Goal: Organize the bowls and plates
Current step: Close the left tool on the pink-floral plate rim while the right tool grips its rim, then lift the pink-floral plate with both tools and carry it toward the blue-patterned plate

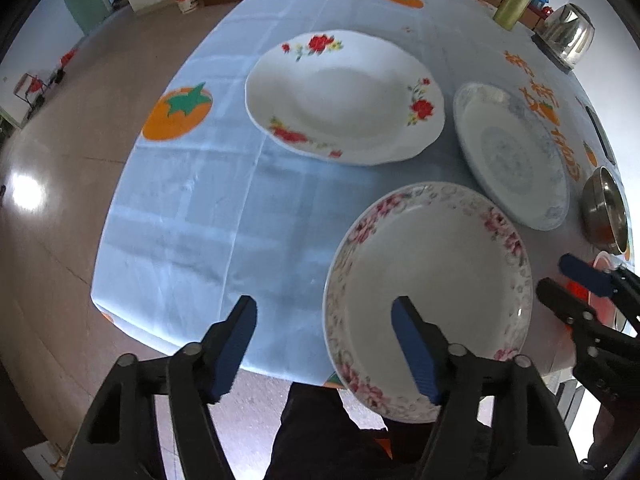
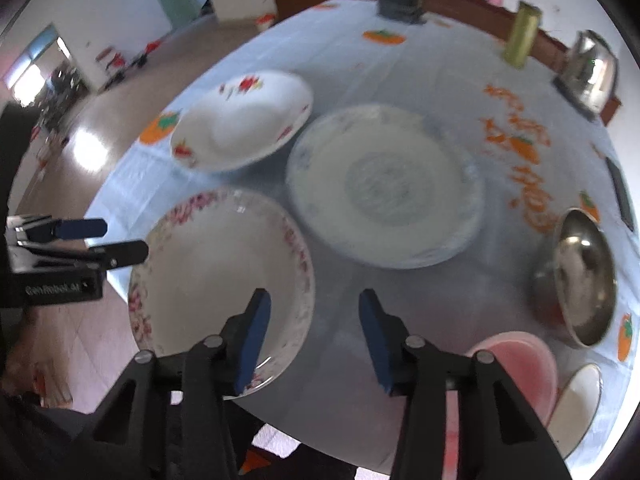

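The left gripper (image 1: 324, 344) hangs open with its right finger over the pink-flowered plate (image 1: 432, 280) at the desk (image 1: 192, 208) edge. The right gripper (image 2: 314, 340) is open too, empty, that plate's rim under its left finger. Beyond lie the red-flowered plate (image 1: 344, 96) and blue plate (image 2: 384, 184); the steel bowl (image 2: 580, 276) is right. The left gripper's label seems to read "GenRobot", blurred.

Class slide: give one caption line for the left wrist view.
Open left gripper straddles the pink-flowered plate's near rim on a blue tablecloth.

Tablecloth-covered table (image 1: 192, 208) bears plates (image 1: 344, 96), bowls (image 2: 580, 276), kettle (image 1: 568, 36).
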Available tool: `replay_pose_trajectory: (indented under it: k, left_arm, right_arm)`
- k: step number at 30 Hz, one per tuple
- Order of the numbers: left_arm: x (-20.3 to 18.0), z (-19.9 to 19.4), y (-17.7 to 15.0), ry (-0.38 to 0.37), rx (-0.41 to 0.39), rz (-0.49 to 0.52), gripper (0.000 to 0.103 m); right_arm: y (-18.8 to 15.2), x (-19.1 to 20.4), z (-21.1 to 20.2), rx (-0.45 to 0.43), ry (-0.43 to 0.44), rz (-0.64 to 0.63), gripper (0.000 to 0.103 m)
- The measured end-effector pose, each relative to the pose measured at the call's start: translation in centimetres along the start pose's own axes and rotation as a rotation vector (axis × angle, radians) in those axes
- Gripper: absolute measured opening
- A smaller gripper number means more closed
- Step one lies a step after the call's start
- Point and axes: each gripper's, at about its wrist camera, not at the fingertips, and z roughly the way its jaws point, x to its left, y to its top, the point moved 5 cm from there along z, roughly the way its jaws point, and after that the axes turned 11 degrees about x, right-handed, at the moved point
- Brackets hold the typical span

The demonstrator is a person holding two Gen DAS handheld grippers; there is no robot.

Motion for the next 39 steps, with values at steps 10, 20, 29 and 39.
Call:
replay_pose_trajectory:
  k: [10,20,29,39]
  left_arm:
    - [0.3,1.6,-0.9,-0.045,0.055,-0.005,0.044]
    - [0.3,2.7,-1.0,-0.052,0.091,0.001,0.015]
    - [-0.3,2.9,-0.6,-0.032,0.075,0.008,0.014]
    - [-0.7,2.7,-0.6,-0.011,0.071,0.009,0.012]
  right_arm:
    - [-0.7,0.7,3.1,0.107,0.015,-0.032,0.023]
    - [-1.4,0.3,4.0,0.136,0.017,-0.043,0.014]
    - [-1.3,0.1,4.3,0.135,0.053,-0.033,0.014]
    - [-1.5,0.0,4.1,0.136,0.067,-0.047,0.012]
